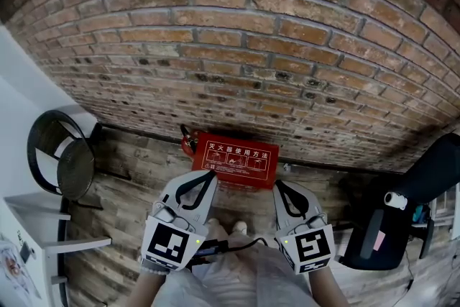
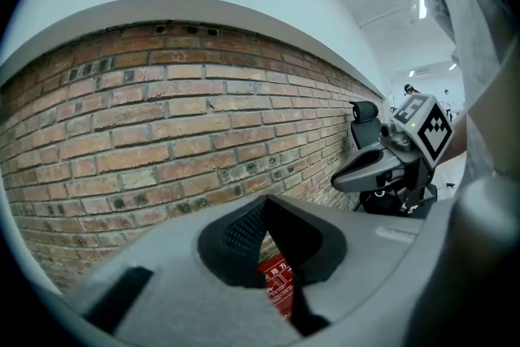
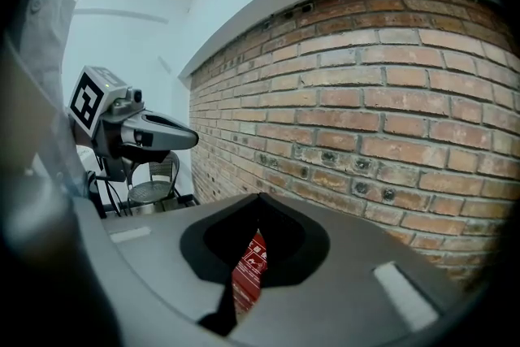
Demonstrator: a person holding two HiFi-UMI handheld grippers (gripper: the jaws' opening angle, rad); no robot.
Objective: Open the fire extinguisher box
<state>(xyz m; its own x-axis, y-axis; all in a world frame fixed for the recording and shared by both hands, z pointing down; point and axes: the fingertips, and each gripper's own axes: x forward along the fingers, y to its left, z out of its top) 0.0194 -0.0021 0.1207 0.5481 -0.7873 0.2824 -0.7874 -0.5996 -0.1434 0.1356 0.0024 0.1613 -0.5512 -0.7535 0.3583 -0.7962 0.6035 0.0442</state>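
Observation:
The red fire extinguisher box [image 1: 233, 160] stands on the wooden floor against the brick wall [image 1: 251, 47], lid closed, with white print on top. My left gripper [image 1: 210, 174] hovers above its near left corner, jaws together with nothing between them. My right gripper [image 1: 277, 185] hangs by the box's right edge, also shut and empty. In the left gripper view the tips [image 2: 264, 201] meet and a strip of the red box [image 2: 279, 288] shows below them. The right gripper view shows the same box [image 3: 249, 272] under its closed tips [image 3: 259, 197].
A round black chair [image 1: 61, 154] stands at the left beside a white shelf [image 1: 43, 226]. A black office chair [image 1: 424, 183] and a black-and-pink object [image 1: 374, 237] sit at the right. A red extinguisher part [image 1: 188, 142] pokes out behind the box's left corner.

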